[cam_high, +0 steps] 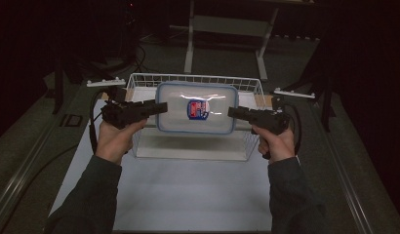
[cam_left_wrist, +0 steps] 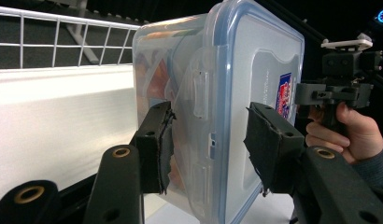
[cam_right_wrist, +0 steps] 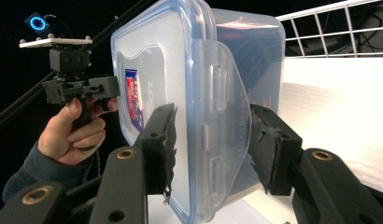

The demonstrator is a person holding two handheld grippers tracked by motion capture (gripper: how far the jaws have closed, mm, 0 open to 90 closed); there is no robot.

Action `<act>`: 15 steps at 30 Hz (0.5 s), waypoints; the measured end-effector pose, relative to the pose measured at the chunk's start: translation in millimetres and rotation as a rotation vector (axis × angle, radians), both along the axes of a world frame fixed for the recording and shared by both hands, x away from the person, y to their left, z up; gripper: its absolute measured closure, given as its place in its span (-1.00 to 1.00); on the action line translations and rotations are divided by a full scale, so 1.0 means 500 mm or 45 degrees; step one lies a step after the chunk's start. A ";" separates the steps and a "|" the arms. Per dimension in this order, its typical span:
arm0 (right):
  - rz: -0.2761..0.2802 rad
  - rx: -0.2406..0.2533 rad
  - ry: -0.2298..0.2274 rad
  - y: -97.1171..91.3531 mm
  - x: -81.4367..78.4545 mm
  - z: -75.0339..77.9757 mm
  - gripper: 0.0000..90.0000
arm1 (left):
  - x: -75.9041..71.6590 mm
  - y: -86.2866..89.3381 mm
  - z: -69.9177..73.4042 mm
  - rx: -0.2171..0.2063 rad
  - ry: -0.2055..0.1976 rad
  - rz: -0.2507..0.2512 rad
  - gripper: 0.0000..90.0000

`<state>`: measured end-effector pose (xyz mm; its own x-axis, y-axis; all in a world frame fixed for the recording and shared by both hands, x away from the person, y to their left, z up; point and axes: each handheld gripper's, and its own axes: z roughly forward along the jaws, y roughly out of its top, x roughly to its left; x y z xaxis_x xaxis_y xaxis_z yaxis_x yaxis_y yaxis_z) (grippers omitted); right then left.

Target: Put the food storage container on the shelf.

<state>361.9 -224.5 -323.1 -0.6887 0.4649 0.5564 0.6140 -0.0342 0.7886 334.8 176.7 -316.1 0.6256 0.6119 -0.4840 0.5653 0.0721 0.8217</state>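
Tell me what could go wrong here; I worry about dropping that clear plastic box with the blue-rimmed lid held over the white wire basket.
1. The clear plastic box with the blue-rimmed lid hangs only by its end clasps, between the left gripper and the right gripper; if the hands drift apart, it may fall.
2. It could catch the rim of the white wire basket.

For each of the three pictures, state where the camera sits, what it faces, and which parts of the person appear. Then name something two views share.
High view: above the person, facing down on the container and wire basket; both forearms show.
Left gripper view: on the left hand-held gripper, facing the container's end; the opposite hand shows.
Right gripper view: on the right hand-held gripper, mirrored.
Shared: the red-blue label.
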 end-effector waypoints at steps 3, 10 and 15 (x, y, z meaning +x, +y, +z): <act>-0.007 -0.002 0.013 0.002 0.013 -0.002 0.17 | 0.007 0.000 -0.001 0.002 0.009 0.006 0.14; -0.019 -0.022 0.037 0.009 0.029 -0.008 0.15 | 0.021 0.003 -0.008 -0.001 0.028 0.018 0.14; -0.030 -0.022 0.042 0.011 0.036 -0.008 0.15 | 0.029 0.003 -0.012 -0.020 0.036 0.026 0.14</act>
<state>380.0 -219.1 -326.8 -0.6588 0.4901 0.5708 0.6391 -0.0356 0.7683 349.3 178.3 -322.1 0.5990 0.6166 -0.5109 0.5865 0.0965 0.8042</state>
